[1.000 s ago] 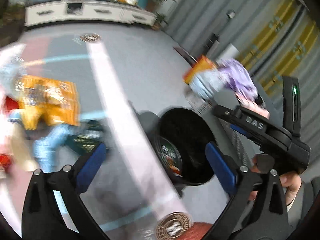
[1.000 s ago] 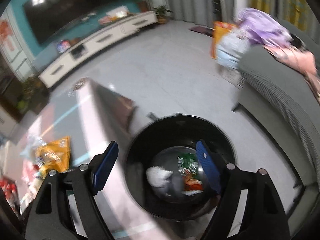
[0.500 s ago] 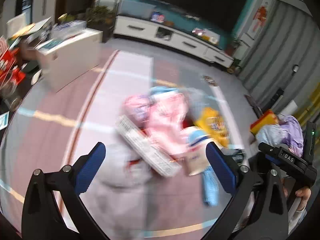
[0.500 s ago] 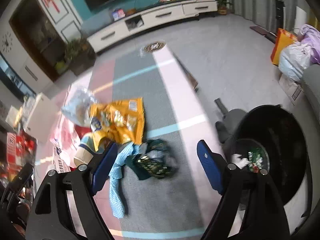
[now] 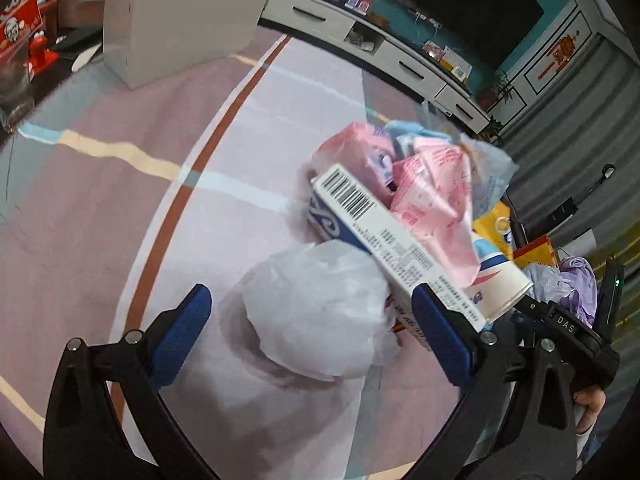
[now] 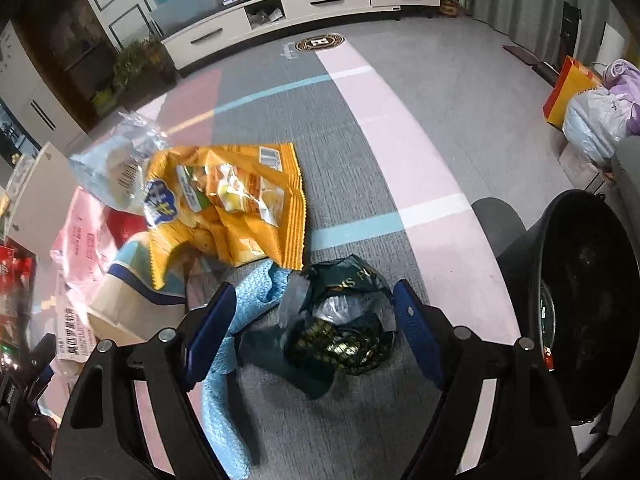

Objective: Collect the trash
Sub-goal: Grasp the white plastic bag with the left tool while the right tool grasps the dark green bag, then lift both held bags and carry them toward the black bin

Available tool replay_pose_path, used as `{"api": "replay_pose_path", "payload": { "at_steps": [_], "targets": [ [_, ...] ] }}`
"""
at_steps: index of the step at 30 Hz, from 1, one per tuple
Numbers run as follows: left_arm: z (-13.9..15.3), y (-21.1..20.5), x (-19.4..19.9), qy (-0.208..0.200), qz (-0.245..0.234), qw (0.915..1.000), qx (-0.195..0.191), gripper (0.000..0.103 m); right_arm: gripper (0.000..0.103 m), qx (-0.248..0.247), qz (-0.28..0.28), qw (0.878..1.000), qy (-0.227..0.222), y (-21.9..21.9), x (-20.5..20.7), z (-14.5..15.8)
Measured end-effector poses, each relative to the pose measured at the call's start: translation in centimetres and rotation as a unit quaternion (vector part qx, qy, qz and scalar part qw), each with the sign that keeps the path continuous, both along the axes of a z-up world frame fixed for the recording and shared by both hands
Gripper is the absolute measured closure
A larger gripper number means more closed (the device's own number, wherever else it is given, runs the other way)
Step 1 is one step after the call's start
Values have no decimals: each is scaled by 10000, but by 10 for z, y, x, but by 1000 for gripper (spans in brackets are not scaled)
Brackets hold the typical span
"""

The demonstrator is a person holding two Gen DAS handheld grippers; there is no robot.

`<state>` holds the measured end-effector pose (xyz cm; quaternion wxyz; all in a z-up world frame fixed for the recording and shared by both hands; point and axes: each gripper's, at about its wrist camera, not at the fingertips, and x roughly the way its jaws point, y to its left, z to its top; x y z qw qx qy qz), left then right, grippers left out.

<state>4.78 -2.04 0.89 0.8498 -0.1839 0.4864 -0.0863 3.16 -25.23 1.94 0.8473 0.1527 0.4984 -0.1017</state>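
Observation:
A pile of trash lies on the carpet. In the left wrist view my left gripper [image 5: 312, 332] hangs open over a crumpled white plastic bag [image 5: 320, 308], its pads apart from the bag. A white barcoded carton [image 5: 384, 240], pink wrappers [image 5: 432, 188] and a paper cup [image 5: 500, 280] lie just beyond. In the right wrist view my right gripper [image 6: 316, 328] stands open around a crumpled dark green wrapper [image 6: 344, 328] without pressing on it. A blue cloth [image 6: 248, 304] and a yellow snack bag [image 6: 236, 204] lie to its left. The black trash bin [image 6: 588, 300] stands at the right.
A white box [image 5: 176, 20] stands on the carpet at the far left. A long white TV cabinet [image 6: 296, 4] runs along the back wall. An orange bag [image 6: 568, 88] and filled plastic bags [image 6: 596, 120] sit beside a grey sofa [image 6: 628, 168] at the right.
Both grippers swung away from the black bin and came down over the trash pile. The left now hovers over the white bag, the right around the dark green wrapper. Both stayed open.

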Motion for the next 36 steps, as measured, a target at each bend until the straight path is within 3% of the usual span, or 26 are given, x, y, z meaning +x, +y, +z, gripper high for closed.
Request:
{"api": "replay_pose_path", "payload": {
  "at_steps": [5,10,12,18,21,26,36],
  "targets": [
    [-6,-3,2,-64,-67,10000,-18,8,29,-37,29,9998,192,3,7,-14],
    [-13,-6,2,82,-113,9998,-110,27,35,-160,53,9996,237,8,7,-17],
    [-16,-6,2,100,-123,9997,-163,30,37,-196,84,9995,239,10,6,-17],
    [-18,-10,0,100,-191,9997,-126,57,44,-238,96,9994,244,12,4,-16],
    [-17,-9,-1,101,-177,9997,-135,65,47,-239,83,9994,243,11,5,-15],
    [-5,-3,-3,87,-118,9997,-205,68,49,-160,88,9996,215,10,3,-10],
    [44,-1,-27,-475,-175,9986,-161,68,50,25,54,10000,-13,5,-5,9]
  ]
}}
